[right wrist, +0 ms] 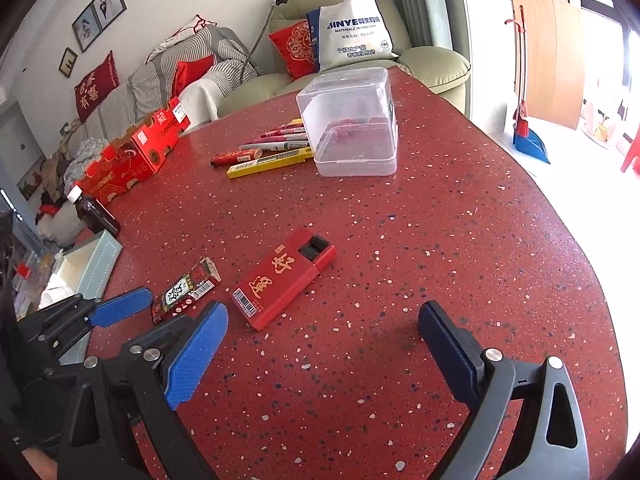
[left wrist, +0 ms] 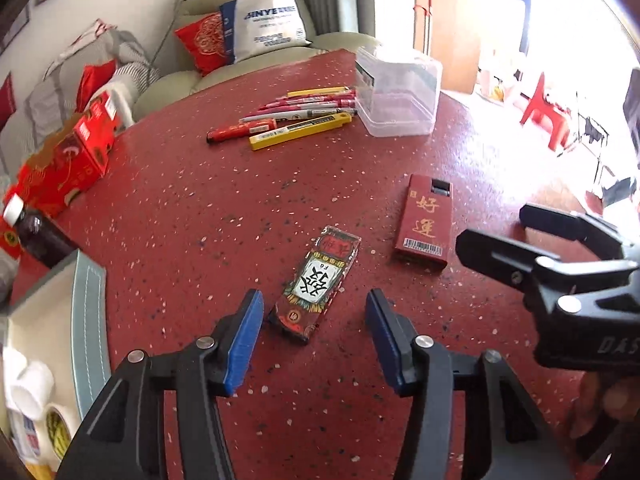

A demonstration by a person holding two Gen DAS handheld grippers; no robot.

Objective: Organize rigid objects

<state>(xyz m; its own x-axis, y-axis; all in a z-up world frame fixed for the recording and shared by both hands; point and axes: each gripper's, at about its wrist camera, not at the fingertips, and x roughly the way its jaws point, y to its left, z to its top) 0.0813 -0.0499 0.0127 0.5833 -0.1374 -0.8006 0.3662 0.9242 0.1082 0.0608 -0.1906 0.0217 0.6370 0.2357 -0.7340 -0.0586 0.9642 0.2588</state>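
Note:
A small patterned card pack lies flat on the red speckled table; it also shows in the right wrist view. My left gripper is open, its blue pads on either side of the pack's near end, not touching it. A red box with gold characters lies to the right, its lid slid partly open. My right gripper is open and empty, near that box. The right gripper shows in the left wrist view.
Several pens and yellow cutters lie beside a clear plastic box at the far side. A red carton, a dark bottle and a pale tray holding tape rolls stand at the left. A sofa is behind the table.

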